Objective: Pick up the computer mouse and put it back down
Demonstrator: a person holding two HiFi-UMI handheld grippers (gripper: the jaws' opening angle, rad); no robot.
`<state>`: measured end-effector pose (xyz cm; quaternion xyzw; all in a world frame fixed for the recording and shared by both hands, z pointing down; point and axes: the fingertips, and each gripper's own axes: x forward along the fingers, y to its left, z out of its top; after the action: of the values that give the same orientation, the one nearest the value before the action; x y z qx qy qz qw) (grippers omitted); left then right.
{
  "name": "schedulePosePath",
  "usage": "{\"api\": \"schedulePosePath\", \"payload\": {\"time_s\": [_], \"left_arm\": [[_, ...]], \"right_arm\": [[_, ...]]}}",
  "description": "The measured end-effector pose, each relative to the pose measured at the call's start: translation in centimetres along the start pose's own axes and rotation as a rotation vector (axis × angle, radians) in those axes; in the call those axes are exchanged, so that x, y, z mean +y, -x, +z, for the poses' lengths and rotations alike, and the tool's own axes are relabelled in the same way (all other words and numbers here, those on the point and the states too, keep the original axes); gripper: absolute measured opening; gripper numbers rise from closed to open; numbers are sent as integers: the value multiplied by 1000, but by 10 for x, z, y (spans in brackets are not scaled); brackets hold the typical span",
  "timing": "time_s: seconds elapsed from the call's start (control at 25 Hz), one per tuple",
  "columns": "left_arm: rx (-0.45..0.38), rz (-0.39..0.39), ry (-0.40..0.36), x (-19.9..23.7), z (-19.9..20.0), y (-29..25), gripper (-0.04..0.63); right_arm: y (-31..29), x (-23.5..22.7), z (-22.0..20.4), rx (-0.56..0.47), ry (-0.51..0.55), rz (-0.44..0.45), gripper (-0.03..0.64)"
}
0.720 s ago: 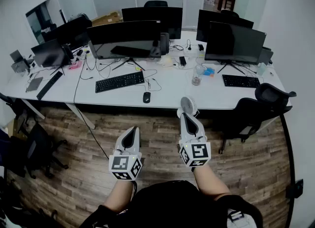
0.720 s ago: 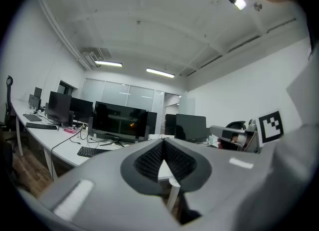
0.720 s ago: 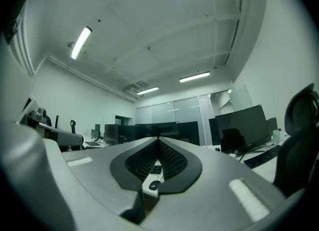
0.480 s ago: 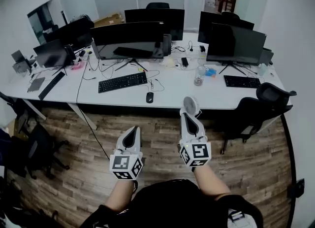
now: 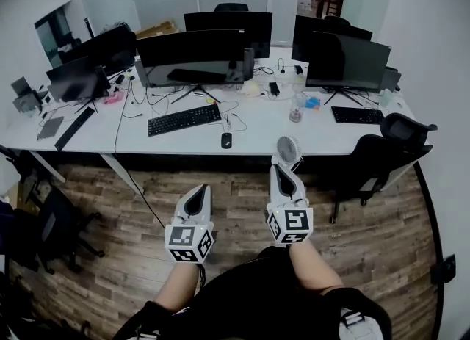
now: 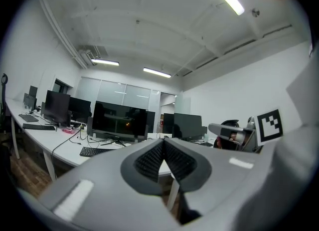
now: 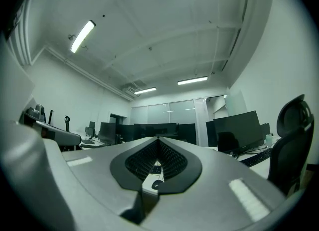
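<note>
1. The left gripper (image 5: pixel 200 193) and the right gripper (image 5: pixel 279 171) hang side by side over the wooden floor (image 5: pixel 110 214), short of the desk. Each has its jaws pressed together with nothing between them.
2. A small white fan (image 5: pixel 288 148) shows at the desk's front edge, just beyond the right gripper.
3. The black computer mouse (image 5: pixel 226 139) lies on the white desk (image 5: pixel 257 122) near its front edge, well apart from both grippers.
4. A black keyboard (image 5: pixel 184 120) lies behind and left of the mouse.
5. A wide monitor (image 5: pixel 191 56) stands beyond the keyboard.

An open-plan office: long white desks (image 5: pixel 257 131) with rows of monitors (image 5: pixel 192 51) and keyboards (image 5: pixel 183 120), office chairs (image 5: pixel 376 159) alongside.
</note>
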<state>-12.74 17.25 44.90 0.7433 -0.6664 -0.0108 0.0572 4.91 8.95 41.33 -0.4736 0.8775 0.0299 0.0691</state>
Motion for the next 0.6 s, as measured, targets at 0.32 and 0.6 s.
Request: {"api": "schedulePosePath", "payload": {"time_s": [0.32, 0.6], "left_arm": [[-13, 17, -11, 19, -5, -52, 54], [11, 49, 41, 39, -9, -163, 54]], "right_arm": [[-43, -22, -18, -19, -6, -7, -2], [-147, -70, -37, -2, -3, 55, -2]]}}
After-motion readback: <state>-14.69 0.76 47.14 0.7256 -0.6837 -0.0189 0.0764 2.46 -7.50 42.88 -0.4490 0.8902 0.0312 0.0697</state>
